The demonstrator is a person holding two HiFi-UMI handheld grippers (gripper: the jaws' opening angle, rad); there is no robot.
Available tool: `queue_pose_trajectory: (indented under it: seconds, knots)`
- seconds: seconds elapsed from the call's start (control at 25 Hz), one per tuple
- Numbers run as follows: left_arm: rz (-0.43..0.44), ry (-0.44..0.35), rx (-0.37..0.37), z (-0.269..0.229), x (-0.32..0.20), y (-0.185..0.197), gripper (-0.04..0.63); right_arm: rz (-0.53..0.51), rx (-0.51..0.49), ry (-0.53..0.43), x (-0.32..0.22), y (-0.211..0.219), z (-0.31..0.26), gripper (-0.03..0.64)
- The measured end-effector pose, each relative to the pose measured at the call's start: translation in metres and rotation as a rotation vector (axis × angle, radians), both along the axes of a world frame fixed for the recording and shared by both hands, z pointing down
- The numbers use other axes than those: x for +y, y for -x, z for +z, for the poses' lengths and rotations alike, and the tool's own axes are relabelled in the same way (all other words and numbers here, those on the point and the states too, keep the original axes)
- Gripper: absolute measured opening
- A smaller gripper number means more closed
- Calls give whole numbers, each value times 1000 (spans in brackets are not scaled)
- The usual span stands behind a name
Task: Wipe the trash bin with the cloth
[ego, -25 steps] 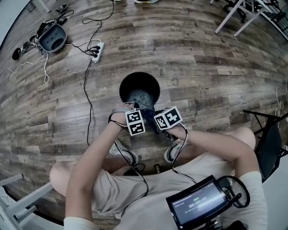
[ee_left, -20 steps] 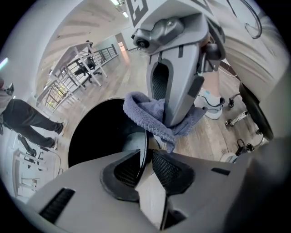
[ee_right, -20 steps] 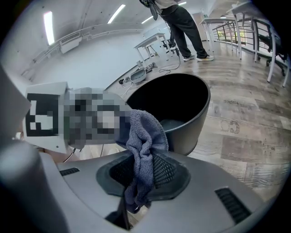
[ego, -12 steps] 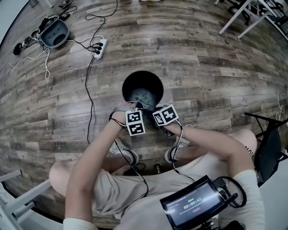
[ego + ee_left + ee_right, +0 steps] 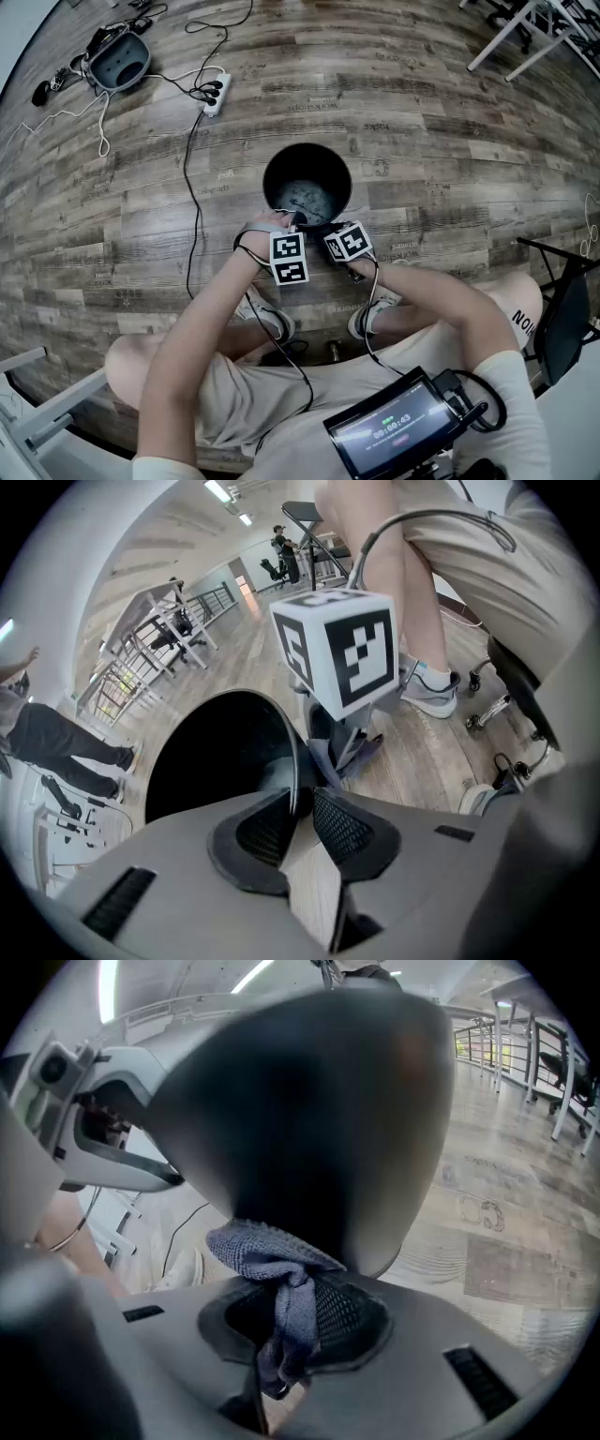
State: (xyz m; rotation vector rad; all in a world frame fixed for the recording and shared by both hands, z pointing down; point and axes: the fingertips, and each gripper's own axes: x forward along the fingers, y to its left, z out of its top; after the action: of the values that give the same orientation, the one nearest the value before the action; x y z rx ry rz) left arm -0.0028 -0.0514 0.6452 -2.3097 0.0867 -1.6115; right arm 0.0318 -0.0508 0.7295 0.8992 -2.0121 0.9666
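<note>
Black round trash bin (image 5: 323, 157), grey-blue textured cloth (image 5: 281, 1265) bunched against its side

The trash bin (image 5: 309, 1119) looms blurred across the right gripper view.

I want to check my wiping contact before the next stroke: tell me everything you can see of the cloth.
The cloth is blue-grey with a knitted, nubby texture, and it is bunched up rather than spread flat. The right gripper is shut on it: a twisted length runs down between the fingers and a loose end hangs below them. Its wadded top sticks out past the fingers and presses against the dark outer wall of the trash bin.
</note>
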Motion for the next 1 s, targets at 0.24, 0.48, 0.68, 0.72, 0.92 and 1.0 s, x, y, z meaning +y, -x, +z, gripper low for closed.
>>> queue_pose_trajectory:
  seconds: [0.24,0.48,0.68,0.72,0.92,1.0]
  knots:
    - [6,-12,5,0,0,-1,87,43,12,4,0,5,48,80]
    - [9,-11,4,1,-1,0,87,67,64,31,1,6,89,80]
    - [8,-11,4,0,-2,-1,87,93,76,65,1,10,107,80]
    - [8,-10,4,0,-2,-1,87,90,78,69,2,10,109,80]
    - [-18,8,6,2,-2,1,89,68,71,102,13,12,96,80]
    - [-36,38,11,2,-1,1,89,34,53,132,25,14,78,80]
